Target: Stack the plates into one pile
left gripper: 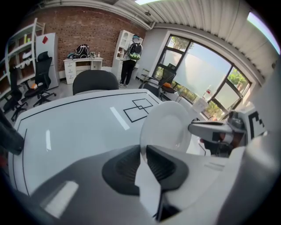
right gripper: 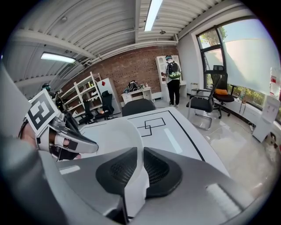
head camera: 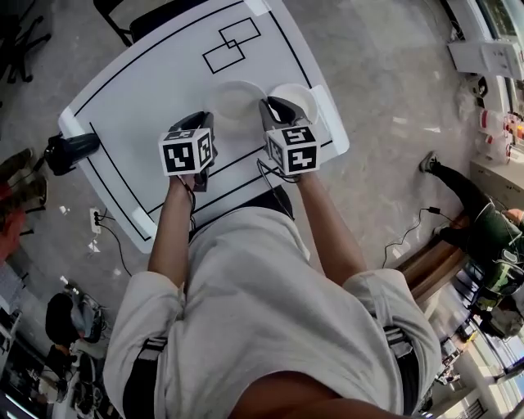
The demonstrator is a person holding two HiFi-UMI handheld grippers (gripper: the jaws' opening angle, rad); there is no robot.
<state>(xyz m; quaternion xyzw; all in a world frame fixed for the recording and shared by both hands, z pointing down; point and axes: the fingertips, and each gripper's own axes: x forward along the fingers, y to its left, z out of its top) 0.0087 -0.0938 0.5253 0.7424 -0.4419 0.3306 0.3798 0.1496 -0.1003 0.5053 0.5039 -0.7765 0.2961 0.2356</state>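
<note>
Two white plates are held above the white table (head camera: 147,90). In the head view my left gripper (head camera: 210,124) is shut on the near rim of the larger plate (head camera: 235,106). My right gripper (head camera: 278,110) is shut on the rim of the smaller plate (head camera: 296,98) just to its right. The two plates hang side by side, nearly touching. In the left gripper view that plate (left gripper: 169,127) stands up from the closed jaws of the left gripper (left gripper: 143,151). In the right gripper view the right gripper (right gripper: 141,163) clamps the other plate (right gripper: 115,136).
A double-square outline (head camera: 232,45) is drawn on the table's far part. A black chair (head camera: 135,16) stands beyond the table, and a black device (head camera: 70,151) sits at its left corner. A person (head camera: 483,221) is on the floor side at right.
</note>
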